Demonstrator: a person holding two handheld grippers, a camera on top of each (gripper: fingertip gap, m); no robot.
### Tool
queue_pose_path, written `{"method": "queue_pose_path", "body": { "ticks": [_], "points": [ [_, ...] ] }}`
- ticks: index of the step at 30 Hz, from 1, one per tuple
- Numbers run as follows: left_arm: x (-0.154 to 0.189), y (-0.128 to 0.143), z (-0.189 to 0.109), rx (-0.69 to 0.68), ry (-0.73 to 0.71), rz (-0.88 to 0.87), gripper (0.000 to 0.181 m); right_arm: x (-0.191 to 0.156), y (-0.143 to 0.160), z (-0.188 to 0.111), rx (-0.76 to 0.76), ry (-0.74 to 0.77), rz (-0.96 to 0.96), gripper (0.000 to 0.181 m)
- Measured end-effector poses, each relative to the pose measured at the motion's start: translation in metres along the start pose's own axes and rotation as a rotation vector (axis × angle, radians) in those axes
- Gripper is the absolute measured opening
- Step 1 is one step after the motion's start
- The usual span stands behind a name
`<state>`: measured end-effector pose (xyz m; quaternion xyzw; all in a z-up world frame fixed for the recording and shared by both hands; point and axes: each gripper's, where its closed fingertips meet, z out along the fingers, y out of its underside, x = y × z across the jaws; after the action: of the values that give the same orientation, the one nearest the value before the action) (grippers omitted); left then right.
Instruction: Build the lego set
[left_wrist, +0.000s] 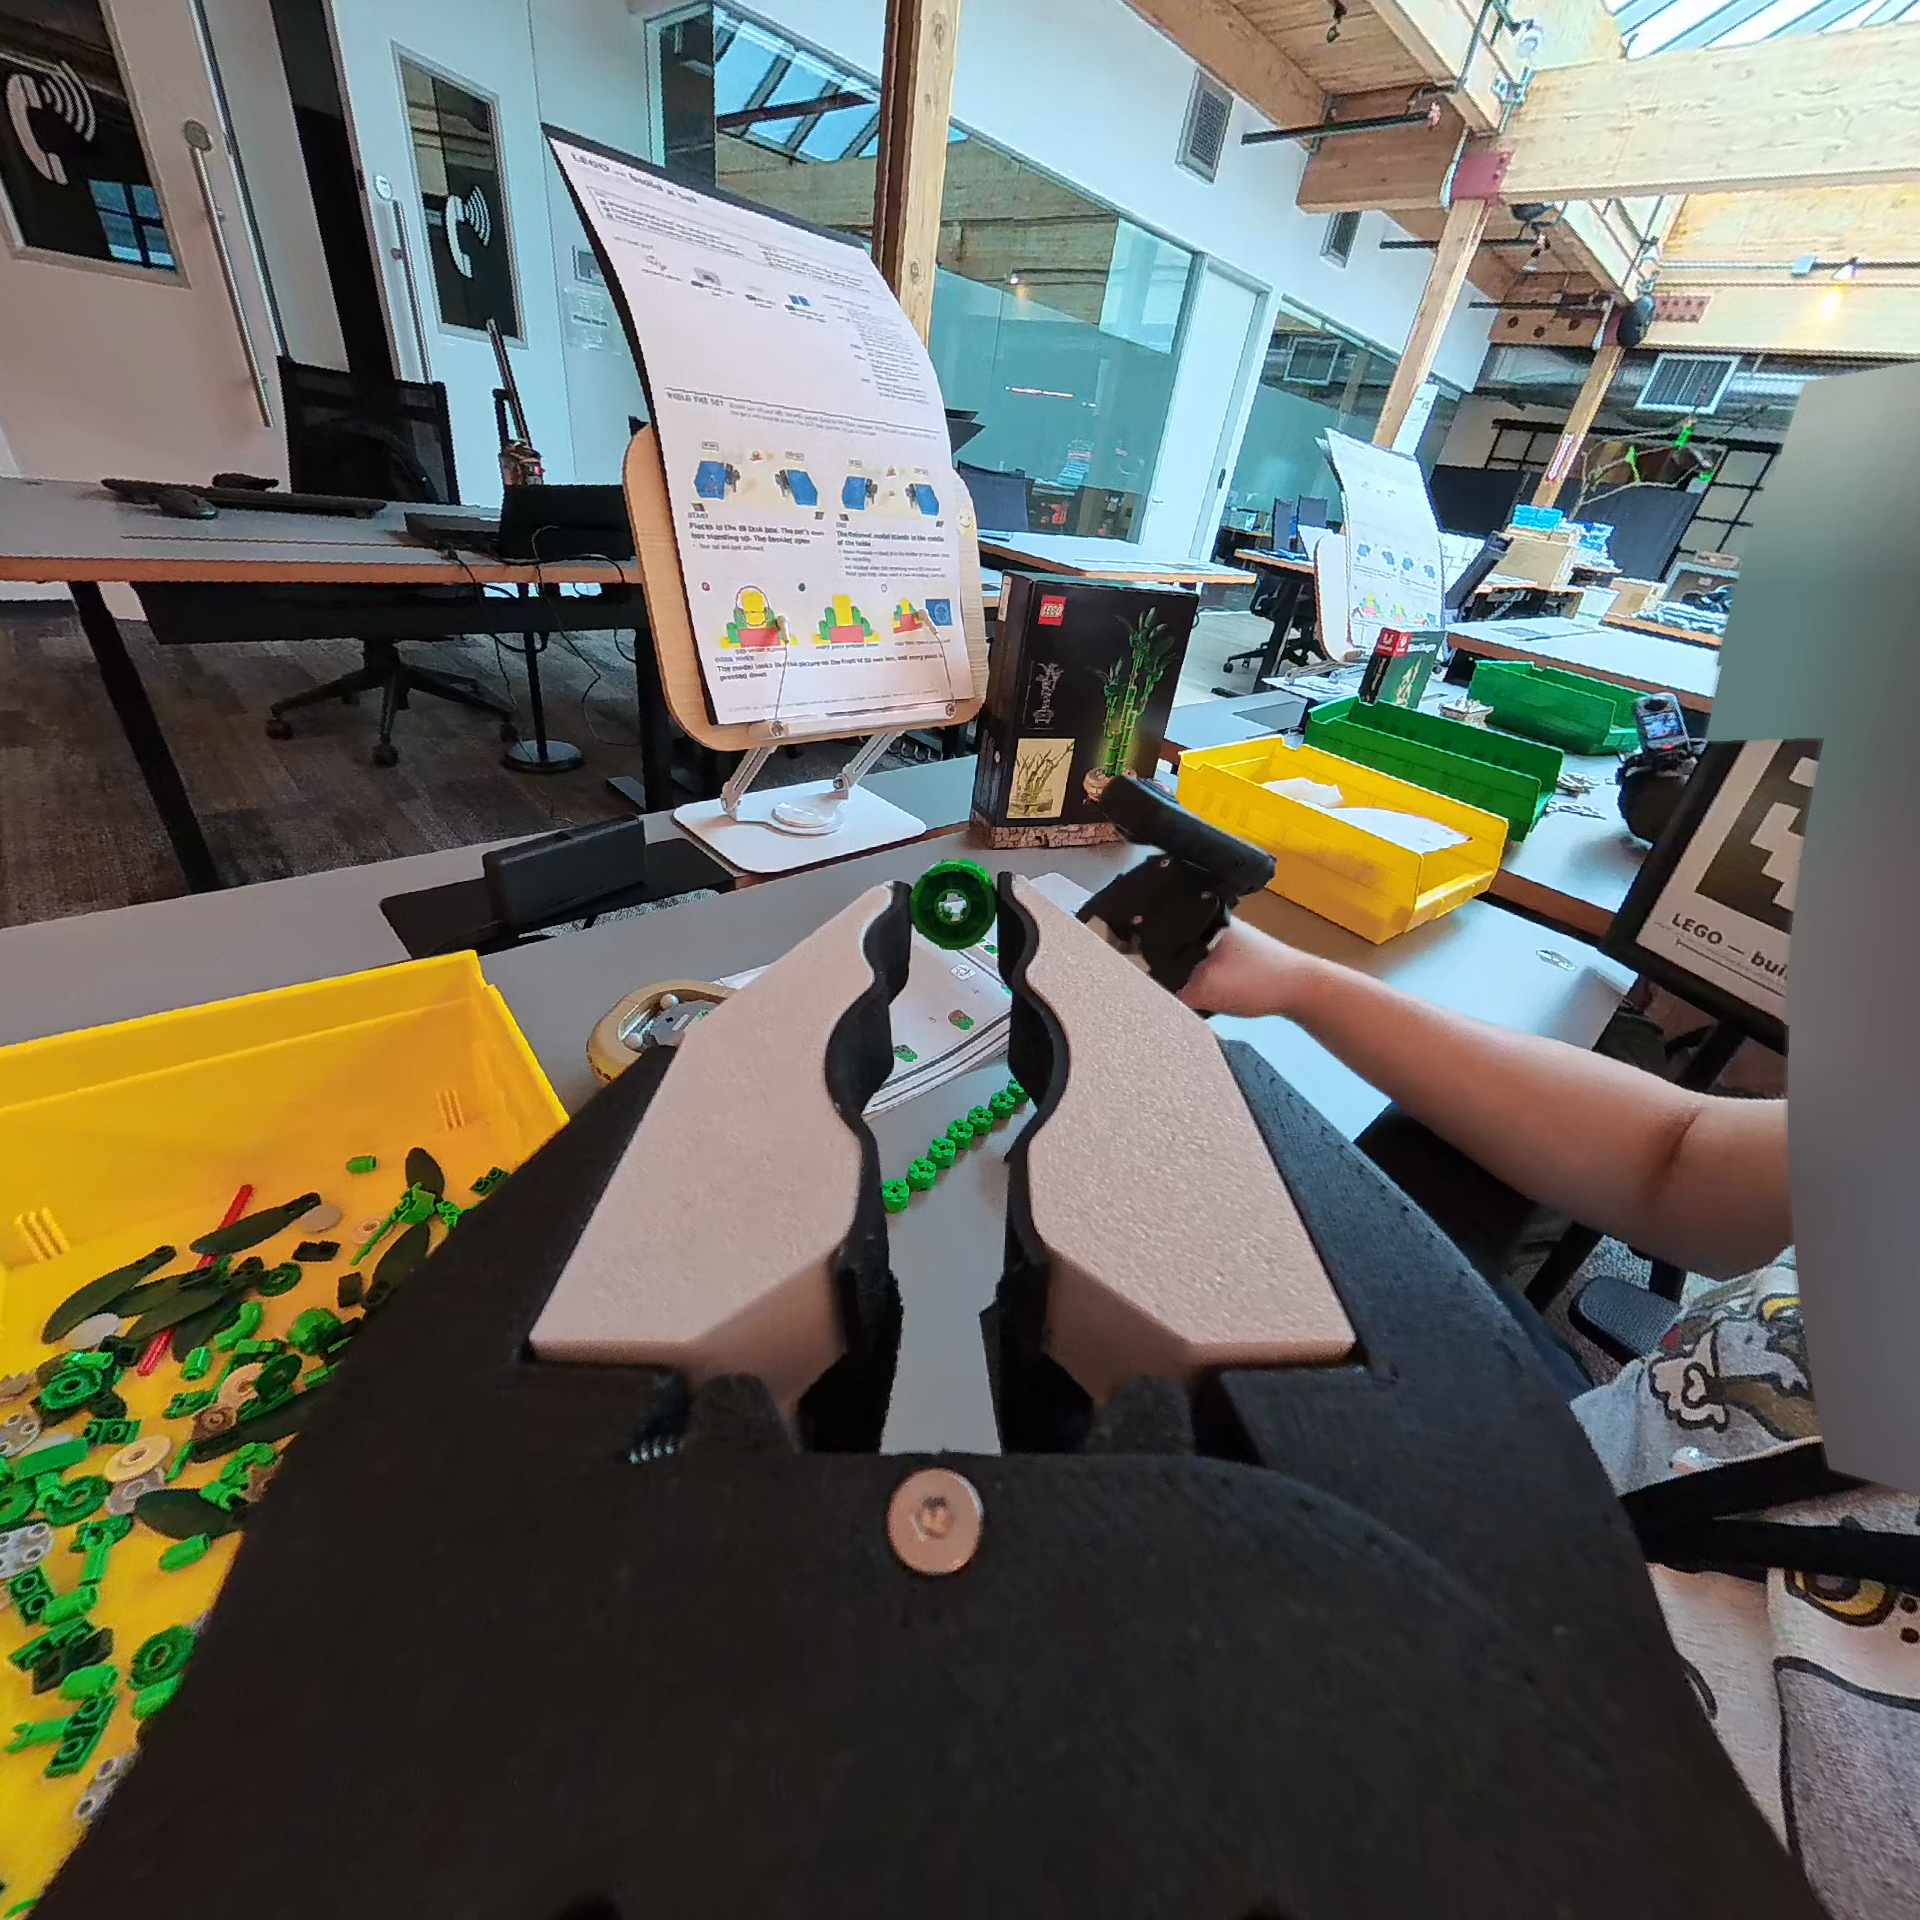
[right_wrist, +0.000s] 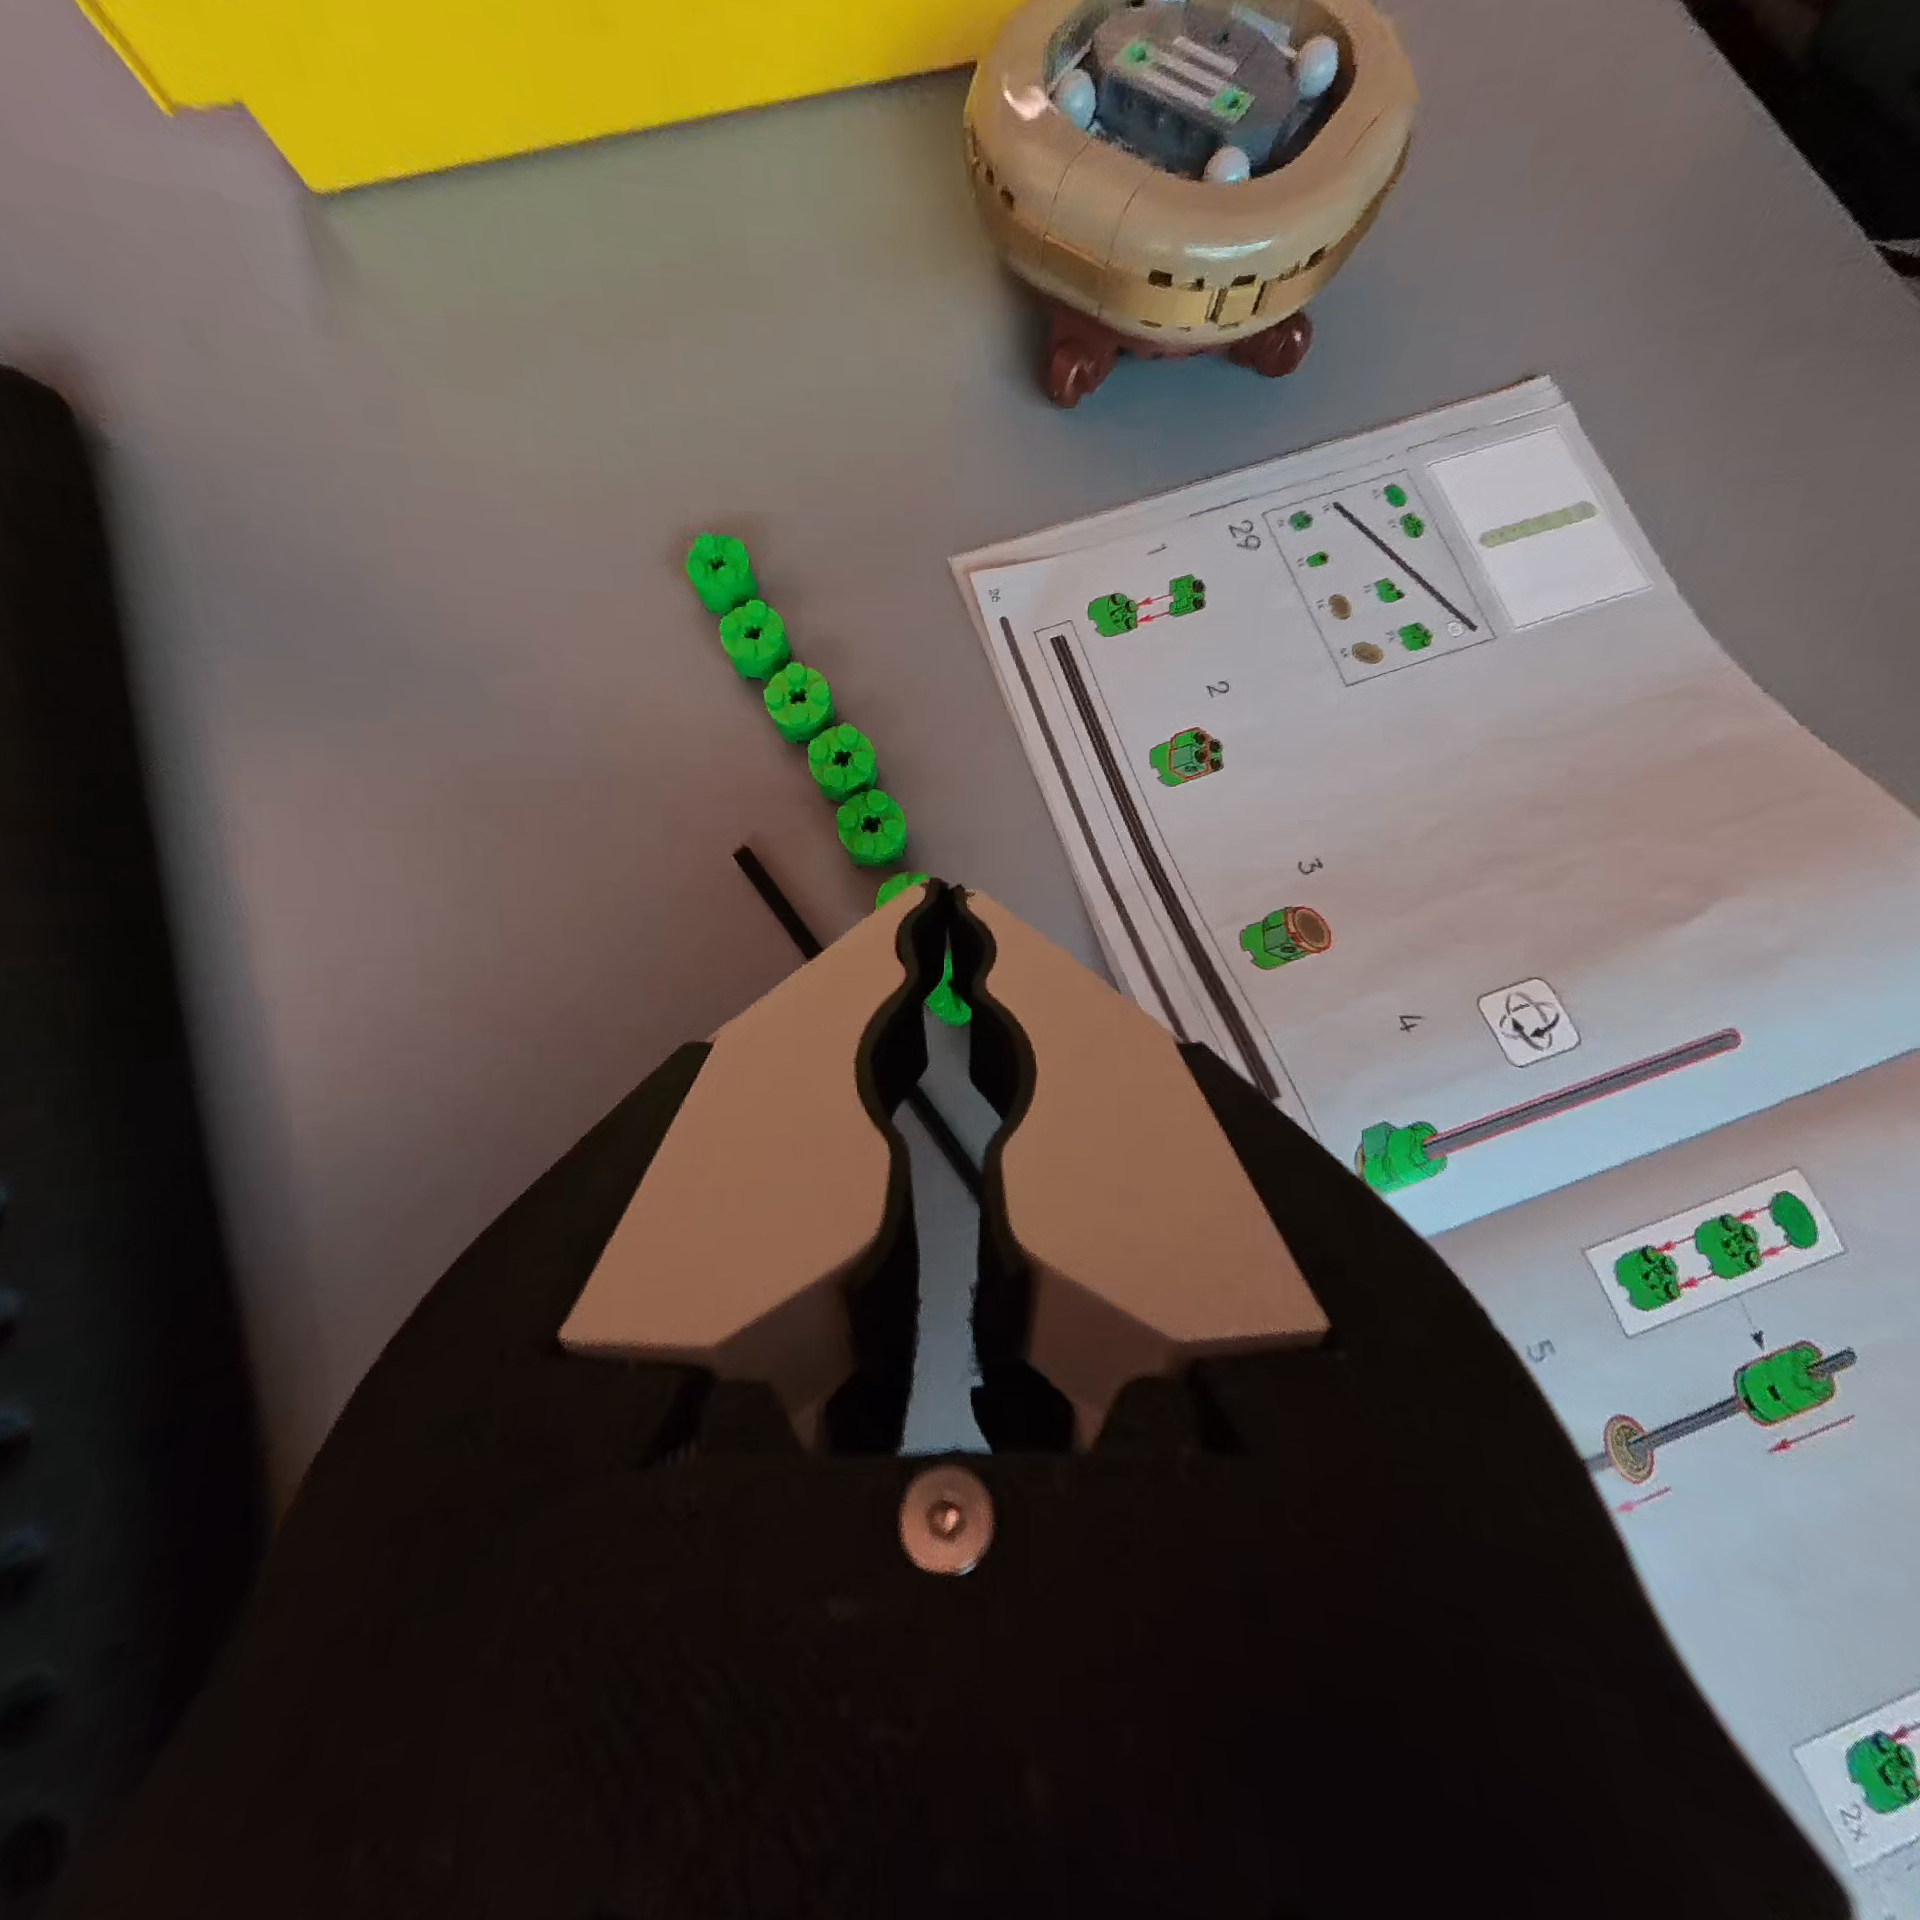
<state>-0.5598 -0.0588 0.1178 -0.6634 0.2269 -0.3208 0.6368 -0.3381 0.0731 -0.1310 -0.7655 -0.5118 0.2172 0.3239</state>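
My left gripper (left_wrist: 953, 906) is shut on a green round piece (left_wrist: 953, 902), held at its tips above the table. A row of several green round bricks (right_wrist: 798, 698) lies on the grey table, also in the left wrist view (left_wrist: 951, 1143). My right gripper (right_wrist: 940, 896) has its jaws closed, tips over the near end of that row and over a thin black axle (right_wrist: 774, 899) lying on the table. It also shows in the left wrist view (left_wrist: 1174, 894). The tan pot model (right_wrist: 1184, 177) stands beyond, next to the open instruction booklet (right_wrist: 1455, 831).
A yellow bin (left_wrist: 260, 1049) of loose green, dark and tan pieces sits at the left. Behind stand an instruction sheet on a stand (left_wrist: 810, 468), the set box (left_wrist: 1081, 707), another yellow bin (left_wrist: 1340, 831) and a green bin (left_wrist: 1434, 748). A person's arm (left_wrist: 1455, 1081) reaches in from the right. Spacing between my two grippers at the tips: around 35 cm. Between my right fingertips and the thin black axle (right_wrist: 774, 899) there is roughly 6 cm.
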Motion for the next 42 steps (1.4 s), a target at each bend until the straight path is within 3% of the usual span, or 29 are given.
{"method": "queue_pose_path", "body": {
  "ticks": [5,11,14,29,38,40,42],
  "points": [
    [0.003,0.000,0.002,0.000,0.007,0.007,0.014,0.002,0.027,0.010,-0.093,-0.011,0.009,0.000],
    [0.003,0.001,0.002,-0.002,0.010,0.001,0.014,0.010,0.007,-0.012,-0.007,0.048,-0.006,0.000],
    [0.004,0.001,0.002,-0.003,0.013,0.003,0.014,0.017,0.011,-0.020,0.012,0.045,0.040,0.000],
    [0.007,0.001,0.003,-0.006,0.017,0.002,0.014,0.011,0.033,-0.007,-0.097,0.029,0.014,0.000],
    [0.007,0.021,0.014,-0.068,0.061,-0.039,0.014,0.012,0.044,-0.006,-0.122,0.014,0.059,0.000],
    [0.012,0.029,0.022,-0.085,0.095,-0.066,0.014,0.009,0.032,-0.013,-0.074,0.006,0.053,0.000],
    [0.024,0.042,0.037,-0.107,0.164,-0.113,0.013,-0.006,-0.013,-0.037,0.095,0.000,0.023,0.000]
  ]
}}
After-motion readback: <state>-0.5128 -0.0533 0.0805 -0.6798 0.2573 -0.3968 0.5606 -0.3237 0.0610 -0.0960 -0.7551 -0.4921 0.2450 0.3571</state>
